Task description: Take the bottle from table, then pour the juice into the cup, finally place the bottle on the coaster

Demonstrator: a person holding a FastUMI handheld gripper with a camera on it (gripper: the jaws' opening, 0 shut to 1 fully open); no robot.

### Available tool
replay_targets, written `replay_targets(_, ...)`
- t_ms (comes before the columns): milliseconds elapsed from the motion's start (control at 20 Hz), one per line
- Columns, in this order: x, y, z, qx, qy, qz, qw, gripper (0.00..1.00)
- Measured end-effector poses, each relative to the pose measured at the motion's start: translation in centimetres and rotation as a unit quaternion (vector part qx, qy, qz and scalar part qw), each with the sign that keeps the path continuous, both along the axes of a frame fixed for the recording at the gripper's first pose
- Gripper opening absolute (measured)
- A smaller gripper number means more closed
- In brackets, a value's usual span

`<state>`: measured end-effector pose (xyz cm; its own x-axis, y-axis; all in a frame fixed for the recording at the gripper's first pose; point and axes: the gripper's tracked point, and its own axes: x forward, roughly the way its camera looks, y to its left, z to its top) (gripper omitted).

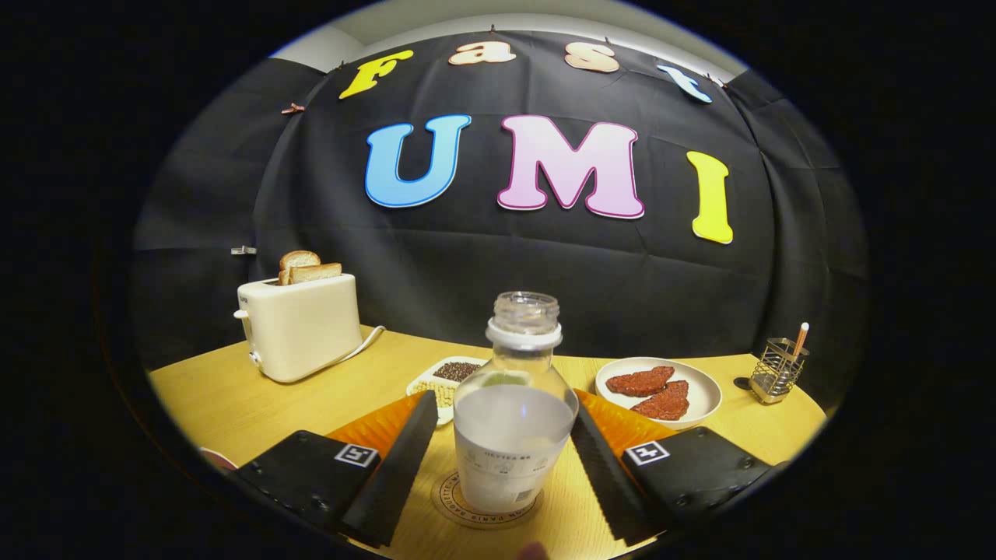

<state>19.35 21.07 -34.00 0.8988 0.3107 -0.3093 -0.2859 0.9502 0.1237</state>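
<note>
Taking the bottle (513,420) as the landmark: far to its left and further back, a cream toaster (299,330) stands on the wooden worktop (233,404) with two slices of bread (307,268) poking out of its slots and a cord trailing toward the bottle. Just behind the bottle on its left lies a small white dish (443,381) of dark and pale grains. The bottle itself is clear, uncapped and upright, with pale liquid in its lower part; it stands on a round coaster (486,502) with printed lettering. The gripper (506,467) is open, its fingers (397,467) spread to either side of the bottle with a gap on each side. Behind the bottle on its right sits a white plate (704,389) with two reddish-brown pieces (654,390), and far right a wire holder (778,369) with a stick in it
</note>
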Motion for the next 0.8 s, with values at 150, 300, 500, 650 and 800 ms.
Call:
replay_targets(150, -0.4, -0.1, 0.0, -0.001, 0.003, 0.005, 1.0, 0.99)
replay_targets(300, -0.8, -0.1, 0.2, 0.004, 0.006, 0.006, 1.0, 0.98)
replay_targets(500, -1.9, -0.8, 1.6, 0.01, 0.002, 0.008, 1.0, 0.98)
replay_targets(650, -2.9, -2.0, 3.0, 0.007, -0.002, 0.009, 1.0, 0.98)
replay_targets(800, -4.1, -3.3, 4.8, 0.004, -0.008, 0.004, 1.0, 0.98)
